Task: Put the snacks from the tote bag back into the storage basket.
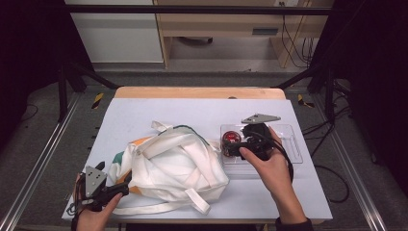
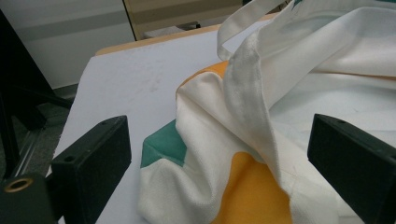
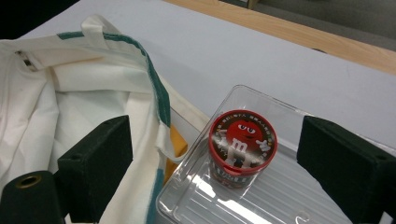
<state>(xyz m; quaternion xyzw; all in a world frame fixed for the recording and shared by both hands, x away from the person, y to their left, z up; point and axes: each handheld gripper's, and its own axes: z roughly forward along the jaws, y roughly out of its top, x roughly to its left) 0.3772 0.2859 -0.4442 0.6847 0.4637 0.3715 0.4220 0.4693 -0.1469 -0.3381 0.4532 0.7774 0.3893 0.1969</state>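
Observation:
A white cloth tote bag [image 1: 173,168] with green and orange patches lies crumpled mid-table, straps loose. A small cup with a red cartoon lid [image 1: 232,138] stands in the left end of a clear plastic tray [image 1: 288,144]. My right gripper [image 1: 230,148] hovers over the tray, just short of the cup. In the right gripper view it [image 3: 219,158] is open, with the cup [image 3: 243,144] in line with the gap between its jaws. My left gripper [image 1: 124,184] is at the bag's near-left corner. It [image 2: 219,158] is open, jaws either side of the bag's [image 2: 327,84] folded corner.
A pale mat [image 1: 202,110] covers the wooden table, with bare room behind the bag and along the left side. The tray [image 3: 289,196] sits close against the bag's green-trimmed edge [image 3: 159,93]. Dark frame posts stand at both sides of the table.

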